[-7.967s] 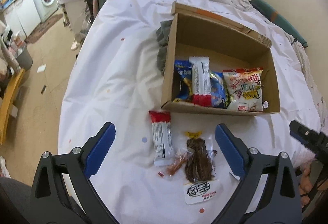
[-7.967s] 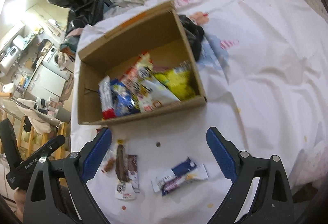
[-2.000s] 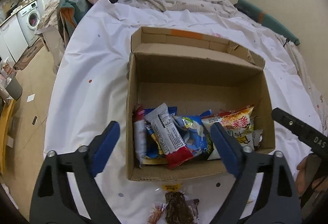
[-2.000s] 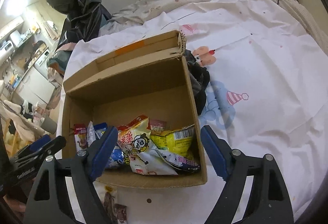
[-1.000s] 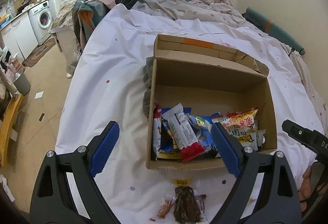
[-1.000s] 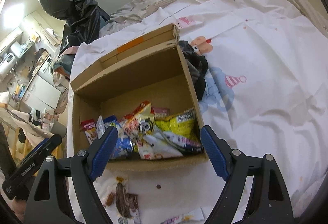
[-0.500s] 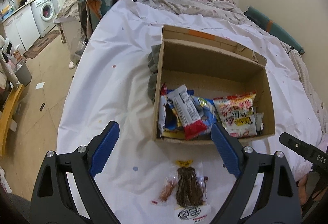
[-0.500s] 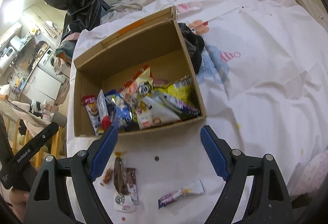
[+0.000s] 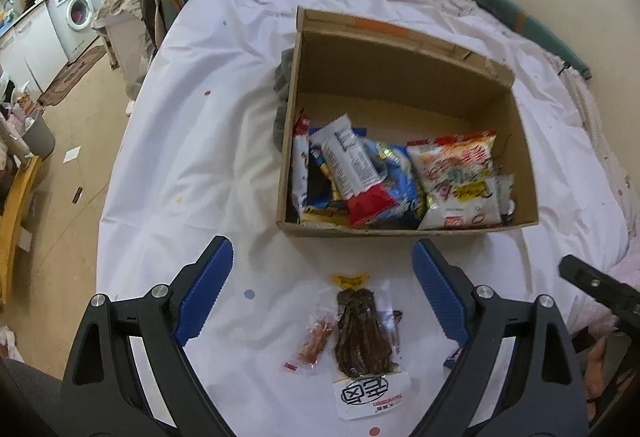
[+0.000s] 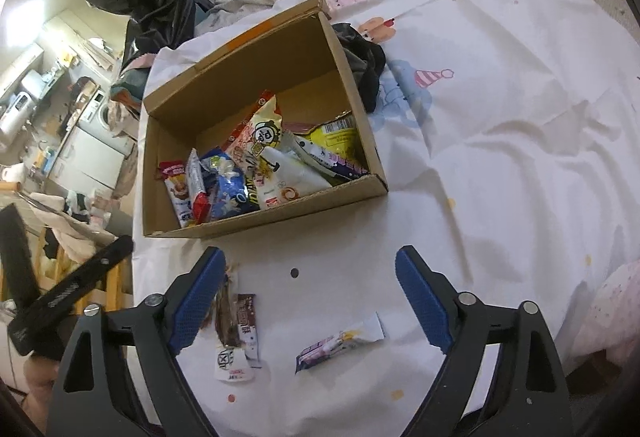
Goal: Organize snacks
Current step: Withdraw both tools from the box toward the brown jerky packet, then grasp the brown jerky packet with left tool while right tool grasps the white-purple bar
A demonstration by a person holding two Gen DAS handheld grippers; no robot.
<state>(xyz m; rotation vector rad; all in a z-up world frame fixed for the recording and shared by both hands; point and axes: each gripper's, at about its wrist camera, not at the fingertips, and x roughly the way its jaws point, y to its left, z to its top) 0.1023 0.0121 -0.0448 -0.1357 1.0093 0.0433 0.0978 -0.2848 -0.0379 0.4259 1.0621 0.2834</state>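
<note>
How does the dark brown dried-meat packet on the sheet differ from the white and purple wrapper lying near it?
The clear dark brown dried-meat packet points roughly toward the open cardboard box; the white and purple snack wrapper lies crosswise to it. The meat packet sits by the right tongs' left-hand finger in the right wrist view; the wrapper sits between the fingers. Smaller packets touch the meat packet; the wrapper lies alone. Both rest flat on the white sheet, outside the box, ungripped.

My left tongs [image 9: 322, 293] are black, angular arms with silver screws and ribbed blue pads [image 9: 202, 291]. My right tongs [image 10: 310, 297] match; at nine o'clock, the other tool's black bar carries white lettering.
</note>
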